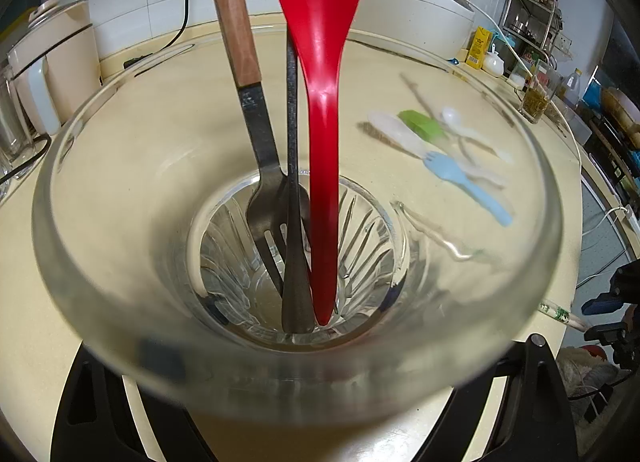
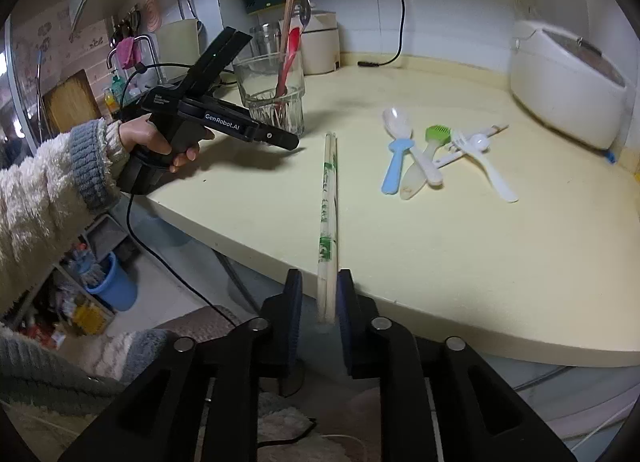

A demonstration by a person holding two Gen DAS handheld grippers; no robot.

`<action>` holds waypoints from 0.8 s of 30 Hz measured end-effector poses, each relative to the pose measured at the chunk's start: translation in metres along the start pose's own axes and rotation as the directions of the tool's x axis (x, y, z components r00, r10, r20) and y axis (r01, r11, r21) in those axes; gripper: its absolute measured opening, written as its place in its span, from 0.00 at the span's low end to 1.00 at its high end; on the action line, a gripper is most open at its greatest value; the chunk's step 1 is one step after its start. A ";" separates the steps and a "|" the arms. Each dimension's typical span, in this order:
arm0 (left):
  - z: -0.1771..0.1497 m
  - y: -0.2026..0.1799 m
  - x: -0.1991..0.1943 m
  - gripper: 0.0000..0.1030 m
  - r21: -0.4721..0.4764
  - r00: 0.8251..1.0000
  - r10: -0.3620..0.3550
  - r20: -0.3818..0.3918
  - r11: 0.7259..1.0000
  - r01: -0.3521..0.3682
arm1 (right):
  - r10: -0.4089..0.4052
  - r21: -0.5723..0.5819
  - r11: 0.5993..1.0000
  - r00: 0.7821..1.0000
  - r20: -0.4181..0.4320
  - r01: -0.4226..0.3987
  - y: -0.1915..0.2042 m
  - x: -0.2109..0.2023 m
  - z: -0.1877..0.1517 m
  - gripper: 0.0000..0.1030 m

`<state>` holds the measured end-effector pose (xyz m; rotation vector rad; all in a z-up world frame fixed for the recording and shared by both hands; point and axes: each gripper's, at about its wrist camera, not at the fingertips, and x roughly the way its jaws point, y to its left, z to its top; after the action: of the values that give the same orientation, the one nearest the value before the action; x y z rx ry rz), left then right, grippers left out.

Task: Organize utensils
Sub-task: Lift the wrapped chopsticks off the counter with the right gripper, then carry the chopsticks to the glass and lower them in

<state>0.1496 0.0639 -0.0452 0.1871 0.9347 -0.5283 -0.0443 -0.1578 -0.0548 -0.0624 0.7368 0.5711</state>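
Colours on the pale yellow countertop [image 2: 460, 262]

The clear ribbed glass [image 1: 120, 222] holds a red spoon [image 1: 320, 102], a brown-handled dark fork [image 1: 260, 166] and a black utensil [image 1: 294, 222]. Between the right gripper [image 2: 319, 302]'s blue pads [image 2: 294, 302] lie pale wooden chopsticks [image 2: 327, 198] with green print. Ahead to its right lie a light blue fork [image 2: 394, 166], a green brush [image 2: 436, 134] and white spoons [image 2: 486, 160].

"GenRobot.AI" stands in white on the left tongs' [image 2: 280, 138] black body

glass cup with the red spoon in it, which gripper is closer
Left. The left gripper is right at the glass cup, its rim filling the left wrist view. The right gripper is back at the counter's near edge, shut on the chopsticks.
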 end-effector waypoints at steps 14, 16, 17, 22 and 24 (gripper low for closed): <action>0.000 -0.004 0.001 0.90 0.013 1.000 0.011 -0.006 1.000 -0.011 | -0.059 0.033 0.998 0.998 -0.005 0.059 -0.003 0.012 -0.013 0.19; 0.000 -0.004 0.001 0.90 0.012 1.000 0.009 -0.005 1.000 -0.009 | -0.026 0.061 0.998 1.000 -0.006 0.026 -0.006 0.014 -0.012 0.19; 0.000 -0.005 0.001 0.90 0.012 1.000 0.009 -0.005 1.000 -0.009 | -0.020 0.066 0.998 1.000 -0.008 0.021 -0.007 0.015 -0.012 0.19; 0.001 -0.005 0.001 0.90 0.011 1.000 0.007 -0.005 1.000 -0.007 | -0.038 0.077 0.996 0.999 0.020 0.036 -0.009 0.008 -0.009 0.11; 0.001 -0.004 0.001 0.90 0.010 1.000 0.005 -0.004 1.000 -0.005 | -0.047 0.080 0.996 0.998 0.030 0.044 -0.010 0.003 -0.006 0.11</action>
<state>0.1483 0.0598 -0.0452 0.1996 0.9355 -0.5280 -0.0406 -0.1666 -0.0629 0.0036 0.7246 0.4979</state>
